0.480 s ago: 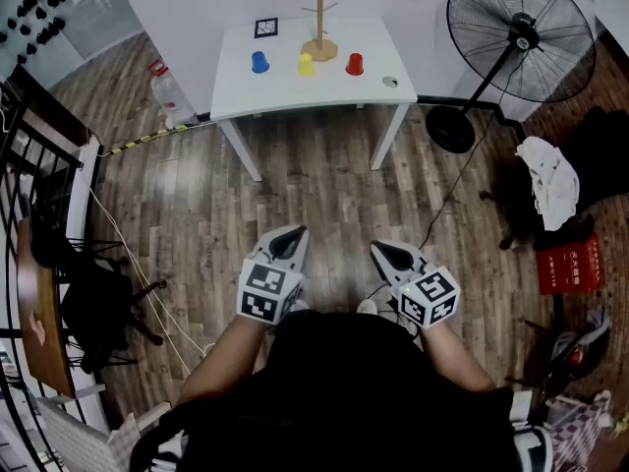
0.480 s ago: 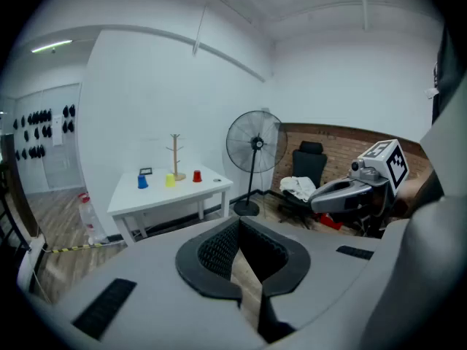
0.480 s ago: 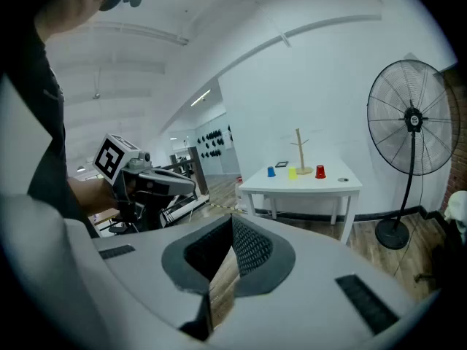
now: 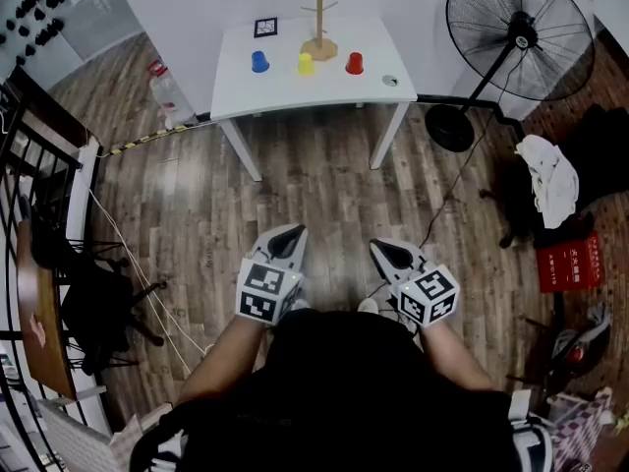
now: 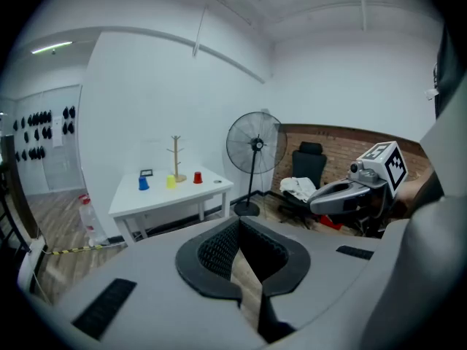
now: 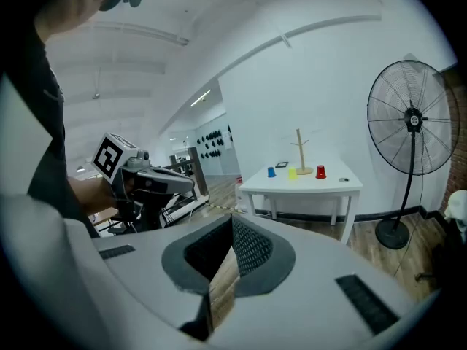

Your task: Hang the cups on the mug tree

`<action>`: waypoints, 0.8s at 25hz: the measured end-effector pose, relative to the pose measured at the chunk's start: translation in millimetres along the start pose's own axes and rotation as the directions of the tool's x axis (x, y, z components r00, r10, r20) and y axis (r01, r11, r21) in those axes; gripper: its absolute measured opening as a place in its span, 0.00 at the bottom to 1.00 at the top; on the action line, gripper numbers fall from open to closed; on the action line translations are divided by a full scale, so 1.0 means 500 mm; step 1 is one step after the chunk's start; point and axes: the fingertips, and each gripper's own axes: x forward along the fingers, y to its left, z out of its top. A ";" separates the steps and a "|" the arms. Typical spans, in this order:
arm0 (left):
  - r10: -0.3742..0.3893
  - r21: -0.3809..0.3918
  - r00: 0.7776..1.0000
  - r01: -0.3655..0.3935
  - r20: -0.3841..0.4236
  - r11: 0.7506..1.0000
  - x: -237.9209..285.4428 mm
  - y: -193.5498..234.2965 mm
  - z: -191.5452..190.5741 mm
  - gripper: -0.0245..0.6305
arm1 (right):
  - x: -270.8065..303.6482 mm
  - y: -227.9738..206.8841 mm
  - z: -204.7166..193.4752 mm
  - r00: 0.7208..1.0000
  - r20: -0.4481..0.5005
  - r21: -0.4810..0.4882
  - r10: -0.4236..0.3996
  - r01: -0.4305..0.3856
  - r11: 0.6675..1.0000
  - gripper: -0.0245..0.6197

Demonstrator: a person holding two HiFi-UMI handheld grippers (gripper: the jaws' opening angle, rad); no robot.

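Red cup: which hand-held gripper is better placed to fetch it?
Right, marginally. The red cup stands rightmost, on the side of the right hand-held gripper. It and the left hand-held gripper are far from the table, shut and empty.

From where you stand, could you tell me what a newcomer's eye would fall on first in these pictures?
The blue cup, yellow cup and red cup stand in a bright row on the white table across the room, in front of the empty wooden mug tree. A black fan stands right of the table. Close by, the left gripper and right gripper hang empty, jaws together.
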 end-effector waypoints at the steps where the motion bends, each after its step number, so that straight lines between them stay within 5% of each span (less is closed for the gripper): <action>1: -0.004 0.000 1.000 0.004 0.006 1.000 -0.001 0.001 0.002 0.06 | 0.003 0.003 0.000 1.000 0.002 0.005 0.002 -0.002 1.000 0.05; 20: -0.047 -0.021 0.999 0.046 -0.021 0.999 -0.089 0.151 -0.086 0.06 | 0.131 0.122 -0.008 0.997 -0.011 0.071 -0.074 0.075 0.995 0.05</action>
